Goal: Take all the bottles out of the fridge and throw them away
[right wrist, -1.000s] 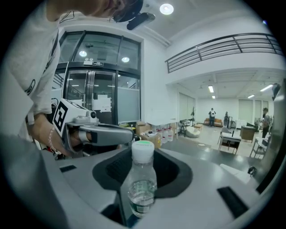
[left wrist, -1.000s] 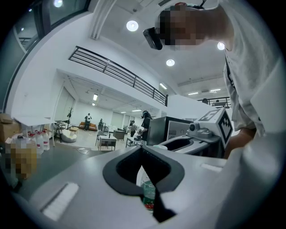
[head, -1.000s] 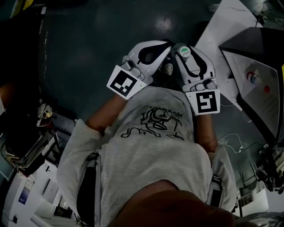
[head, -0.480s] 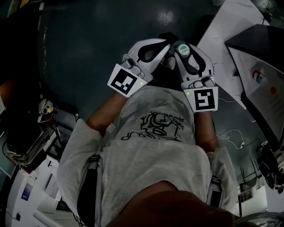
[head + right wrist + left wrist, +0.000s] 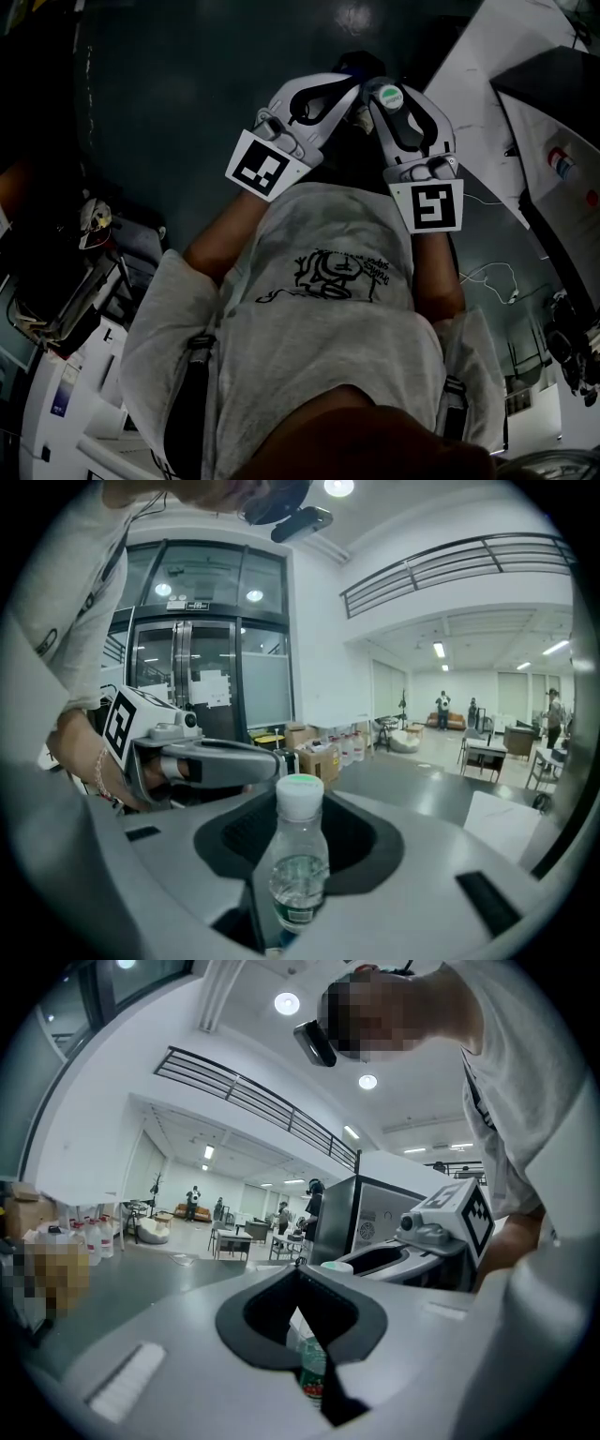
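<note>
In the head view both grippers are held close together in front of the person's chest. My right gripper point(image 5: 375, 90) is shut on a clear water bottle point(image 5: 298, 869) that stands upright between the jaws. Its white cap with a green top point(image 5: 389, 97) shows from above. My left gripper point(image 5: 350, 86) is shut on a second bottle point(image 5: 314, 1372) with a green and red label. This bottle is seen only through the gap between the dark pads, and most of it is hidden. The two grippers' tips nearly touch.
A dark floor point(image 5: 187, 84) lies below the grippers. A white cabinet with an open door point(image 5: 497, 56) stands at the right, and cables point(image 5: 487, 277) lie on the floor beside it. Cluttered equipment point(image 5: 89, 244) stands at the left. A dark cabinet point(image 5: 370, 1213) shows ahead in the left gripper view.
Both grippers have sunk together with their bottles and sit higher in the head view. The white cabinet has slid toward the right edge. Neither grip has changed.
</note>
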`<state>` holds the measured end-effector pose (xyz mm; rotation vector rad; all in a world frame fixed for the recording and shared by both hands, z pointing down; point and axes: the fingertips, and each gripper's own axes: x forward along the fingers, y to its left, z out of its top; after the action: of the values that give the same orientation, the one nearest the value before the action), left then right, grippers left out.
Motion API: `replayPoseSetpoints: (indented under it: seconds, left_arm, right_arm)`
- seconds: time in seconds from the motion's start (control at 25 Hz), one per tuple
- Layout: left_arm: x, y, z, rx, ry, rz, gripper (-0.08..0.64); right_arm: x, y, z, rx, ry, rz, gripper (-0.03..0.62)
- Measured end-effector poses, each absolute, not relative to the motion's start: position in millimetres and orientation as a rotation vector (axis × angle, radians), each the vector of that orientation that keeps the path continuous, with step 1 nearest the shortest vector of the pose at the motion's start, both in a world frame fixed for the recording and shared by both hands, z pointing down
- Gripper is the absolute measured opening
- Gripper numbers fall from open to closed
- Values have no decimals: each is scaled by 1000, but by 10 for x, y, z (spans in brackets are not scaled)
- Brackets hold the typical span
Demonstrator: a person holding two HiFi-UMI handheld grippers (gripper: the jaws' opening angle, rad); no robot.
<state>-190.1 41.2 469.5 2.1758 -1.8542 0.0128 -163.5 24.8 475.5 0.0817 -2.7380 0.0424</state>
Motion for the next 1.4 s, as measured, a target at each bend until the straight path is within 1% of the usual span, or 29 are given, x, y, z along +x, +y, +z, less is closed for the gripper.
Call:
replayPoseSetpoints:
  seconds: [1.0, 1.4]
  left_arm:
    - [-1786, 594, 5396, 2155, -1819, 43, 9]
    - [-1856, 673, 5762, 2110, -1827, 57, 9]
  right_arm:
    - [-1584, 485, 5463, 93, -2707, 113, 152]
    - [-1600, 538, 5856, 107, -2685, 162, 152]
